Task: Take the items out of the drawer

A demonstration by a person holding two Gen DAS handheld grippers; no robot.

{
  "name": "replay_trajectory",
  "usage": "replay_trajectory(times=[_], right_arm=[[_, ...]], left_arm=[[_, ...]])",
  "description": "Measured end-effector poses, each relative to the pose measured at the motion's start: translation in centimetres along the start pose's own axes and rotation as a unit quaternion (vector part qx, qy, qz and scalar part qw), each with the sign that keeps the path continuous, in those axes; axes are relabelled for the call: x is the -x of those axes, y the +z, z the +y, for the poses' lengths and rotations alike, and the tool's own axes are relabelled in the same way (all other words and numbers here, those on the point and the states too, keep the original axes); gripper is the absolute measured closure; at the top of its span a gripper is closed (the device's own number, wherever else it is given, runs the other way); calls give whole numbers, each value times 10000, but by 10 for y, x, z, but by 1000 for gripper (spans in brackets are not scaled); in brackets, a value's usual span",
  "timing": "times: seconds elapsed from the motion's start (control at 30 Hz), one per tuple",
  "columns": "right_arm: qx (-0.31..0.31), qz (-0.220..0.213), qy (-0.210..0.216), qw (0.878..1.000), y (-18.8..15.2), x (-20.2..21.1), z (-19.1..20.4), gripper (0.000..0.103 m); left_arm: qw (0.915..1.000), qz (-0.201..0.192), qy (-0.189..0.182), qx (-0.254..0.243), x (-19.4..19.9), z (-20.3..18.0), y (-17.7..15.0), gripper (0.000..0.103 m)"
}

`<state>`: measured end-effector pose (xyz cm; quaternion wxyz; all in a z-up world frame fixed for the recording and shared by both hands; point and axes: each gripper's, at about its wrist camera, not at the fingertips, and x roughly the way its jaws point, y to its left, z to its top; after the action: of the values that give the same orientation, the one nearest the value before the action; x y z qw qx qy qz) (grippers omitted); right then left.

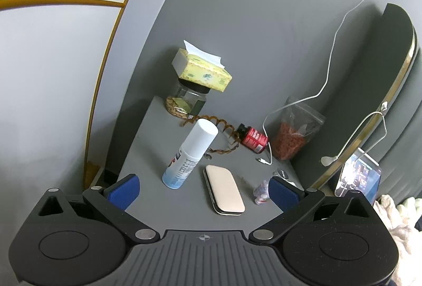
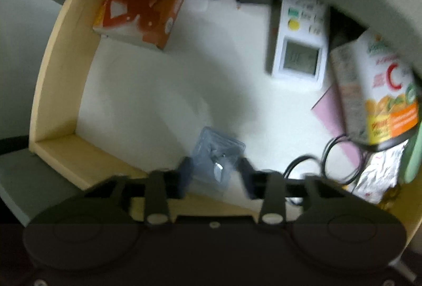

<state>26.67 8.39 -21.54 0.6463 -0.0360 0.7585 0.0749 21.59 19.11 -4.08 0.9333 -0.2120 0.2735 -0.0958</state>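
In the right wrist view the open drawer (image 2: 58, 80) has light wood walls and a white floor. My right gripper (image 2: 215, 175) is inside it, its fingers on either side of a small clear plastic packet (image 2: 216, 154); the frame is blurred, and I cannot tell whether the pads touch it. The drawer also holds a red box (image 2: 145, 4), a white remote with a screen (image 2: 300, 35), a vitamin C box (image 2: 382, 91), a black cable (image 2: 340, 162) and a foil pack (image 2: 379, 172). My left gripper (image 1: 203, 189) is open and empty above the grey nightstand top (image 1: 147, 133).
On the nightstand stand a white spray bottle (image 1: 191, 154), a beige case (image 1: 224, 189), a red bottle lying down (image 1: 252, 139), a bag of red bits (image 1: 292, 133), a brown coil band (image 1: 211, 127), a jar (image 1: 190, 98) under a tissue box (image 1: 203, 69), and a white cable (image 1: 329, 69).
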Motion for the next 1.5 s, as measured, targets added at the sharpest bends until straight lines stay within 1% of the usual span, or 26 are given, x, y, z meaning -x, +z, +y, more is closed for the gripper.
replay_trajectory(times=[0.17,0.2,0.23,0.3,0.4,0.5,0.53,0.63,0.7,0.77,0.8,0.83,0.9,0.97,1.1,1.13,1.17,1.23,1.27,1.3,1.37,1.4,1.43,1.5], right_arm=[[-384,-257,492,9977,-7,10,-24,83],[-443,-318,575,9969,-9,13,-28,87],[-498,-374,642,9960,-11,16,-31,96],[-685,-529,883,9923,-15,26,-42,103],[-713,-645,952,9908,-18,36,-48,103],[-680,-696,1072,9895,-26,41,-46,103],[-627,-731,1039,9899,-31,41,-42,103],[-71,-956,650,9933,-30,51,-34,103],[760,-1054,140,9914,-27,52,-11,103],[1301,-939,-148,9869,-30,46,0,100],[1480,-862,-238,9849,-32,41,3,95],[1544,-788,-239,9846,-33,36,3,89],[1567,-631,-133,9855,-32,28,1,84],[1500,-536,36,9872,-31,24,-4,84],[1569,-376,81,9869,-29,16,-12,84],[1572,-398,99,9867,-28,17,-14,81],[1573,-425,120,9866,-27,18,-16,77],[1566,-517,188,9861,-25,21,-19,51],[1551,-541,256,9861,-22,24,-20,47],[1390,-447,291,9888,-18,24,-23,47],[607,-207,380,9972,-8,20,-35,47],[178,-107,450,9988,-3,17,-42,47],[-250,-6,520,9983,1,15,-48,47],[-980,90,651,9930,6,9,-60,47]], left_arm=[[10000,-41,-1,-21,1,-2,-1,0],[10000,-49,1,-8,1,-2,-1,0],[10000,-59,-1,14,2,-1,-1,0],[10000,-66,5,40,1,-1,-1,0],[9999,-76,4,68,1,-2,-1,0],[10000,-76,9,56,1,-2,-1,0],[10000,-75,5,52,2,-3,-2,0],[10000,-86,8,42,2,-3,-2,0],[10000,-85,13,44,2,-3,-2,0],[10000,-66,25,54,1,-2,-1,0],[10000,-60,20,61,1,-2,-1,0],[10000,-60,19,63,1,-2,-1,0],[10000,-66,21,65,2,-2,-1,0],[9999,-78,11,62,2,-1,-1,0],[9999,-96,5,137,3,1,0,0],[9998,-102,-5,164,3,2,0,0],[9998,-103,-10,170,3,1,0,0],[9998,-97,-10,155,2,1,0,0],[9998,-97,-9,148,3,0,0,0],[9999,-101,-17,137,2,0,0,0],[9998,-114,-21,129,2,-1,0,0],[9998,-122,-22,133,2,-1,0,0],[9998,-129,-30,146,2,-1,0,0],[9998,-143,-36,157,3,-1,0,0]])
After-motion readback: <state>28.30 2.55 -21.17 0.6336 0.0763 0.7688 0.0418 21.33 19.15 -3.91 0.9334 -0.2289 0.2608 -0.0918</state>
